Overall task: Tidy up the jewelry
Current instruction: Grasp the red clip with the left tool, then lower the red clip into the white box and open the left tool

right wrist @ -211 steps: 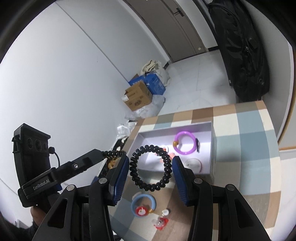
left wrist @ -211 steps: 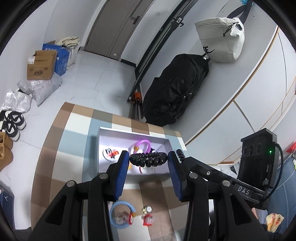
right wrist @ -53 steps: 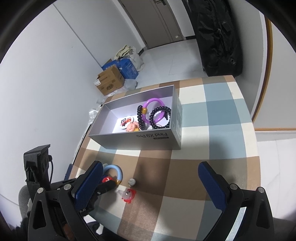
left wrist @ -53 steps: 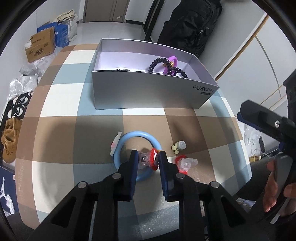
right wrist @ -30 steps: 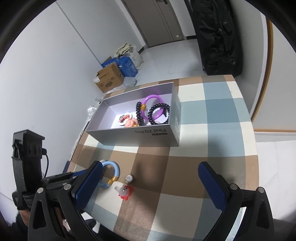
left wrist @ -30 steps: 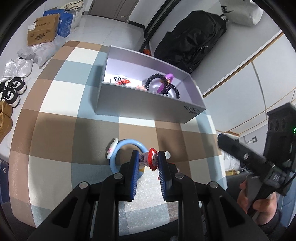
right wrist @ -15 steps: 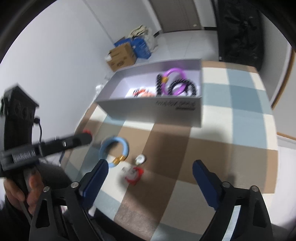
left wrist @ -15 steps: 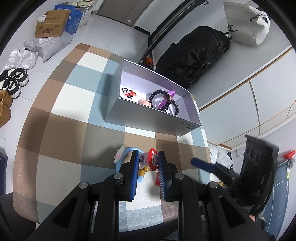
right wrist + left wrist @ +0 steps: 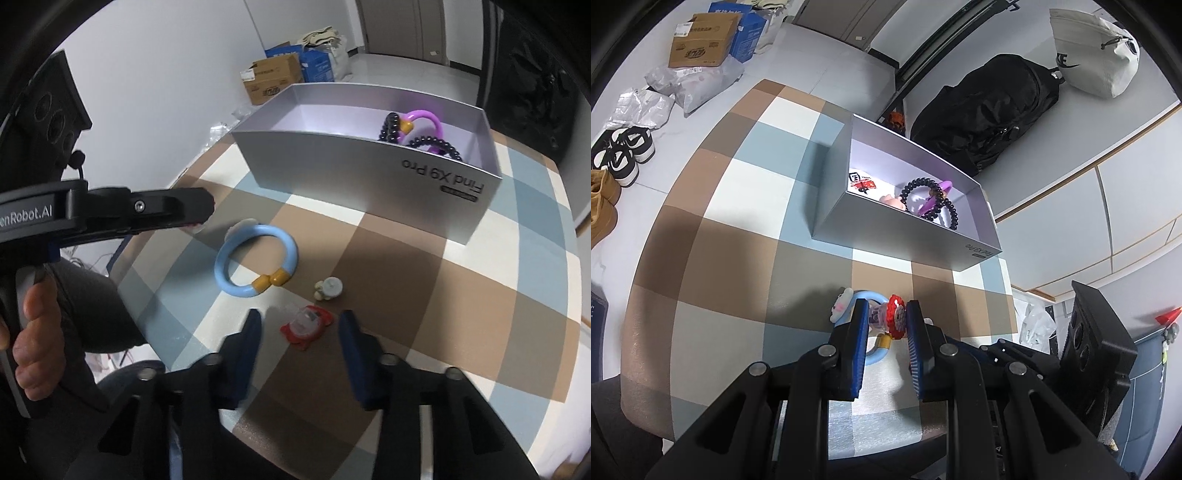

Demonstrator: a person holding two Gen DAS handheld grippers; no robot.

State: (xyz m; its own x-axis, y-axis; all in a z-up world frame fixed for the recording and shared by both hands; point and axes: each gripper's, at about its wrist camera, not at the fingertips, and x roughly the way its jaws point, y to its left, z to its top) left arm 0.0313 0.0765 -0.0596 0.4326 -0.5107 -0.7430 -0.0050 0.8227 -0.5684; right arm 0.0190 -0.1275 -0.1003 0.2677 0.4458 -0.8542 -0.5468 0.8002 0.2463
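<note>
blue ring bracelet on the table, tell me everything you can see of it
The blue ring bracelet is a smooth, glossy pale-blue hoop, plastic by its look, closed by two mustard-yellow beads side by side. It lies flat on the checked tablecloth, apart from the grey box. A small white charm sits at its far edge. Nothing grips it; the left claw, shut on a red charm, hangs above it.

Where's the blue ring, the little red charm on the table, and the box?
blue bracelet (image 9: 225, 275), right wrist view, left side of band.
red charm (image 9: 305, 327), right wrist view, its middle.
silver box (image 9: 369, 173), right wrist view, front wall.
</note>
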